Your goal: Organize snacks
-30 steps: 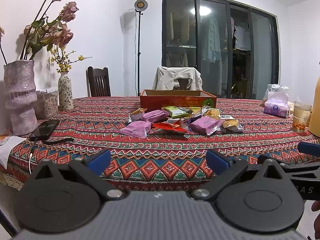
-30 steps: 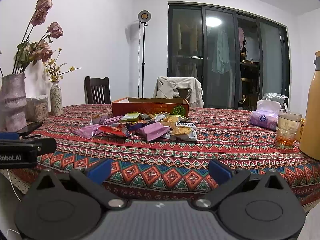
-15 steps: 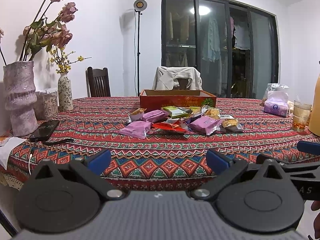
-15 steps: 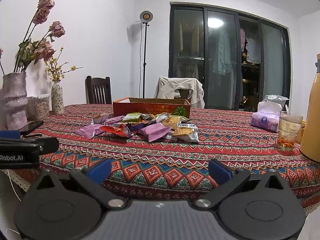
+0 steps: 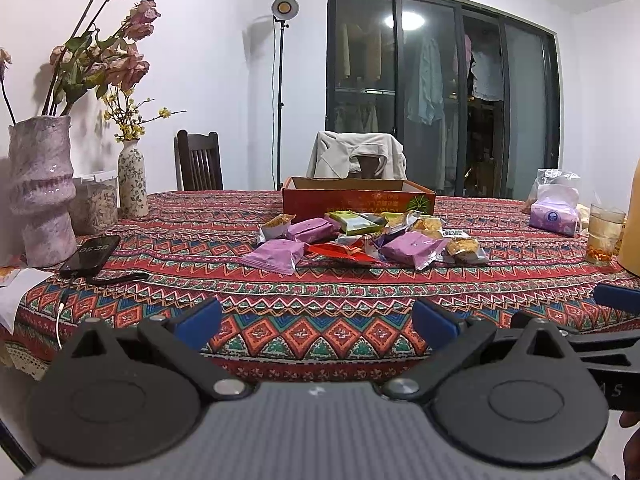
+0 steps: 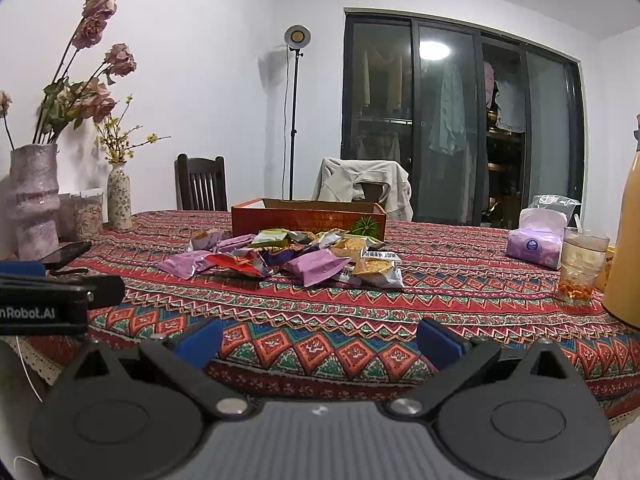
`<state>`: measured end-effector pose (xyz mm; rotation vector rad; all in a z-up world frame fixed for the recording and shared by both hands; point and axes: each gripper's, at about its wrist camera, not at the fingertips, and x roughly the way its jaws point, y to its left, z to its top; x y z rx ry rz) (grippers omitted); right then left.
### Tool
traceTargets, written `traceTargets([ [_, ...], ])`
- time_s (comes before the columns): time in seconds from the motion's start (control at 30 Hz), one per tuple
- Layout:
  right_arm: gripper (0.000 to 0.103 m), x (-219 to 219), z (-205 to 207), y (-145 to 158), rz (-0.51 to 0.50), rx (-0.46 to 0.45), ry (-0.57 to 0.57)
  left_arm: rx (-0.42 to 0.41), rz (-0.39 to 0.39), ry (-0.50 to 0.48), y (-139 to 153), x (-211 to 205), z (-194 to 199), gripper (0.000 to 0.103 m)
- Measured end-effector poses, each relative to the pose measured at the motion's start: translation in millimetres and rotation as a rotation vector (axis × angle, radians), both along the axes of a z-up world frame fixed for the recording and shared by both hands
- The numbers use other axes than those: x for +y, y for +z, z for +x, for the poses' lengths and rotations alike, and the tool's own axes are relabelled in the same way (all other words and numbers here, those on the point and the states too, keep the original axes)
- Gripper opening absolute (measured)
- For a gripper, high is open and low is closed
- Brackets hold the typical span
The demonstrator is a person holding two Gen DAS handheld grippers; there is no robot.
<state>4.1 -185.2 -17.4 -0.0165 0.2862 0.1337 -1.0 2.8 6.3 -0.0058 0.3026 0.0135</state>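
A pile of snack packets in purple, red, green and yellow lies mid-table on the patterned cloth; it also shows in the right wrist view. An open orange cardboard box stands just behind the pile, also in the right wrist view. My left gripper is open and empty, held at the table's near edge, well short of the pile. My right gripper is open and empty, also at the near edge, to the right of the left one.
A phone with cable, a large pink vase and a small vase stand at left. A tissue pack, a glass with a drink and a yellow jug stand at right. Chairs stand behind the table.
Both grippers have risen slightly and crept a little toward the table. Both stay open and empty. The snacks have not moved.
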Motion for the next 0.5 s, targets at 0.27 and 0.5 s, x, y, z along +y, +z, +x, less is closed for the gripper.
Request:
traceTargets([
  [0.27,0.103,-2.2,-0.1,-1.3,0.005,-0.005,-0.010,0.003,0.004,0.000,-1.4,-0.7,0.6,0.103],
  [0.5,0.103,-3.3,-1.1,-3.3,0.009,-0.012,-0.019,0.011,0.008,-0.002,-5.3,-1.2,0.9,0.103],
])
